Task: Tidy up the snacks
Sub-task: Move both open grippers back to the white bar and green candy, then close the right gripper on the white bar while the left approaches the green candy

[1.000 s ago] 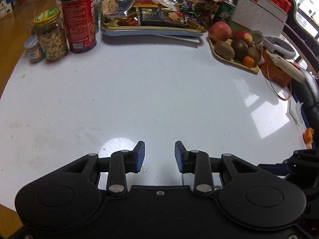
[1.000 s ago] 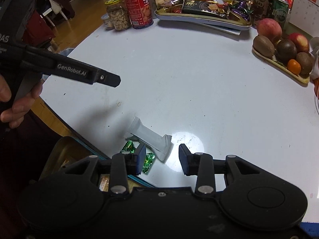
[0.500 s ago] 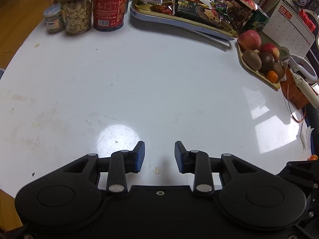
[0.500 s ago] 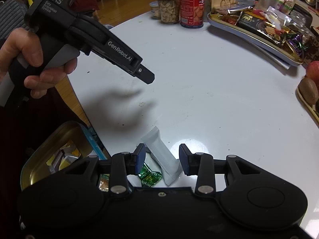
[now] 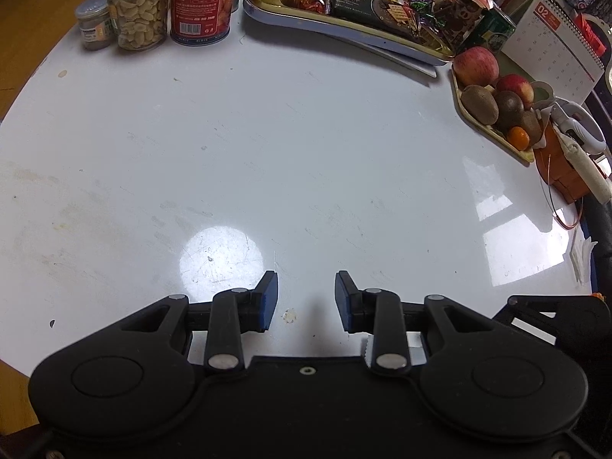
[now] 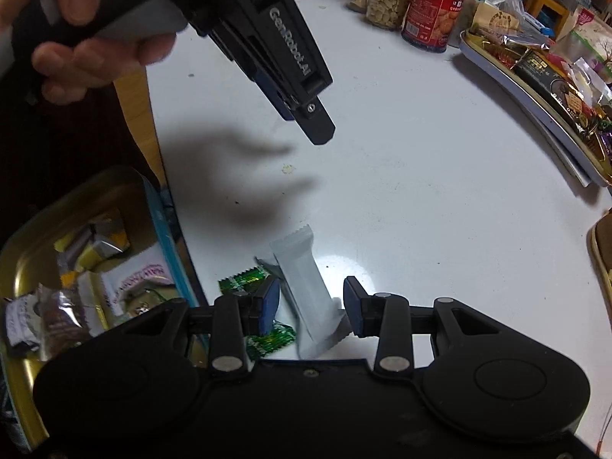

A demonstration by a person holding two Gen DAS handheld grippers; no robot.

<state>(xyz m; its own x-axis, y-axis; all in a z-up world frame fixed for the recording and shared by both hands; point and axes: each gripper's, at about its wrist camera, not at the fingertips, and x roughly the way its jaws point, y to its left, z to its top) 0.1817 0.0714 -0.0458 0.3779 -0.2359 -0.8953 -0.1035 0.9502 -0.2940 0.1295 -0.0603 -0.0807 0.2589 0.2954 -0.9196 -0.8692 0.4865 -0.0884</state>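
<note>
Left wrist view: the left tongs (image 5: 306,298) are hanging released over a bare patch of the glossy white round surface (image 5: 290,145), nothing between the blue pads.
Far edge: a glass jar of pale nuts (image 5: 139,11), a red printed tin can (image 5: 202,2) and a long metal tray heaped with wrapped snacks (image 5: 344,25) are standing at the back; a shallow tray of fruit (image 5: 493,95) is sitting to the right.
Right wrist view: the right tongs (image 6: 310,306) are standing open, straddling a long grey-white foil snack bar (image 6: 306,290) lying flat on the surface, pads not yet pressing it.
Neighbours: green foil candy wrappers (image 6: 244,279) are lying just beside the bar, under the left pad.
Destination, judged: a gold metal tin with a blue rim (image 6: 160,225), already holding wrapped sweets, is sitting off the surface's near edge.
Other hand: the person's hand (image 6: 88,34) is holding the left tool above the surface.
Handling, judged: the bar is looking light, slick and crinkly, firm only through its filled middle, so gripping across the middle is suiting best; the crimped ends are likely slipping.
</note>
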